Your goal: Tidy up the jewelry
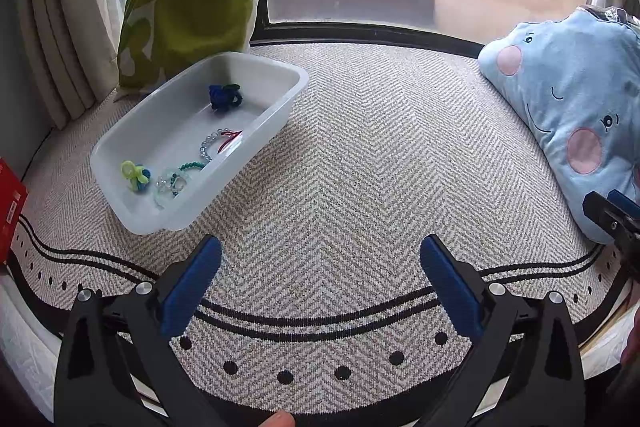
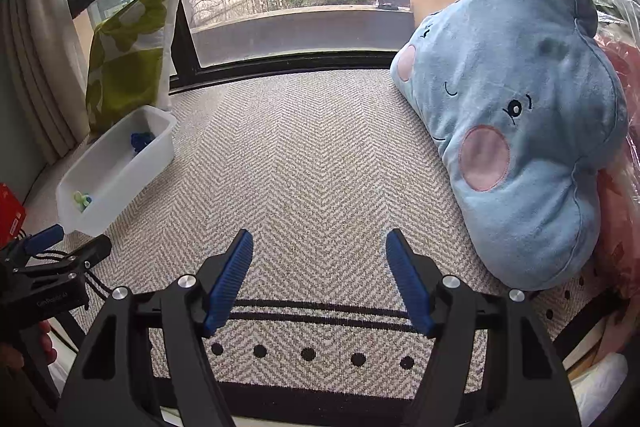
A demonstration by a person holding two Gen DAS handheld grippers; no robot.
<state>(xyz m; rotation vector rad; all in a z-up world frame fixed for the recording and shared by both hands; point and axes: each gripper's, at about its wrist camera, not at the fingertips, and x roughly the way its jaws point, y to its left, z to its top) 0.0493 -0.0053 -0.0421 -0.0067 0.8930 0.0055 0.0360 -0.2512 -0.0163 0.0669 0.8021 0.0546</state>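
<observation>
A white plastic bin [image 1: 280, 113] [image 2: 158, 151] sits on the herringbone rug at the left. Inside it lie a dark blue hair tie [image 1: 224, 95], a clear bead bracelet [image 1: 210, 145] with a red cord, a teal bead string [image 1: 192, 167], a clear chunky piece [image 1: 170, 185] and a yellow-green piece [image 1: 134, 175]. My left gripper [image 1: 320, 247] hangs open over bare rug in front of the bin, nothing between its blue pads. The right gripper [image 2: 320, 241] is open too, over bare rug beside the blue cushion, and shows at the left wrist view's right edge [image 1: 612, 217].
A green and white pillow [image 1: 192, 3] leans on the window behind the bin. The blue cloud cushion [image 2: 516, 123] lies at the right with pink bags behind it. A red box [image 1: 10, 207] stands at the far left. The rug's black-striped edge [image 1: 320, 323] runs below the fingers.
</observation>
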